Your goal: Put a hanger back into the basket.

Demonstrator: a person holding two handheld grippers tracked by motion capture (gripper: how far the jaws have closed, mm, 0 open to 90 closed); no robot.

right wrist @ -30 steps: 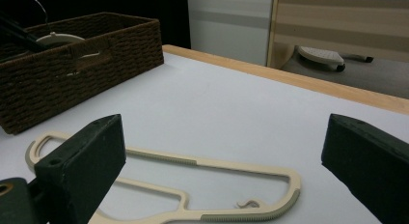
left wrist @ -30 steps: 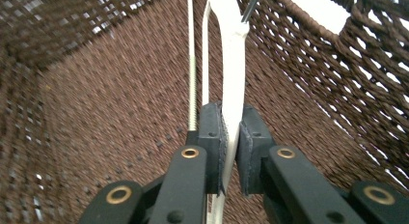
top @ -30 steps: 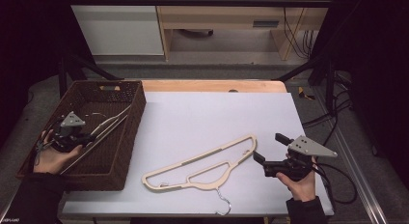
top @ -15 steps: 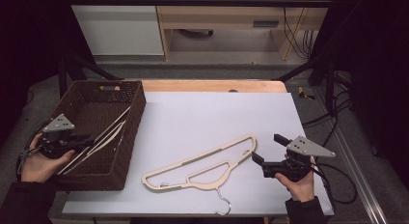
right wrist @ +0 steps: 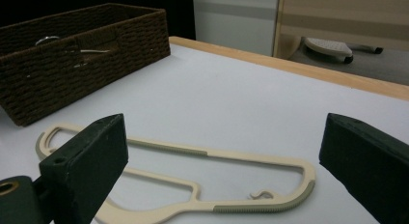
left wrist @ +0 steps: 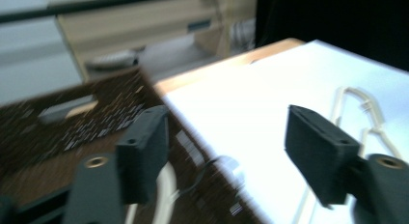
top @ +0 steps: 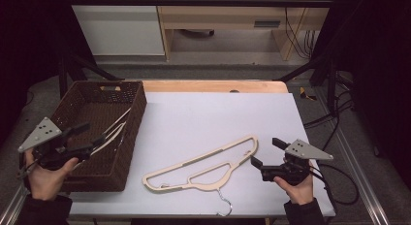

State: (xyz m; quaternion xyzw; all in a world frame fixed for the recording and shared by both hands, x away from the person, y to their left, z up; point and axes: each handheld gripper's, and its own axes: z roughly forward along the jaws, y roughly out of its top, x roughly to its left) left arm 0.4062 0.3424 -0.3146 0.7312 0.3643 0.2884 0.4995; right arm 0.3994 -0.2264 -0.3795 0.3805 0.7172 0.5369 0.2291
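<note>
The left tongs (top: pixel 80 137) hover over the near left corner of the wicker basket (top: pixel 131 137), spread, their jaws having just been opening with nothing between them. Just ahead of and below them, a cream hanger (top: pixel 114 130) lies in the basket, leaning on its right wall. The right tongs (top: pixel 264 152) are spread wide and empty above the desk (top: pixel 203 113). A second cream hanger (top: pixel 203 162) lies flat just in front of them, its shoulder close to the jaw tips.
</note>
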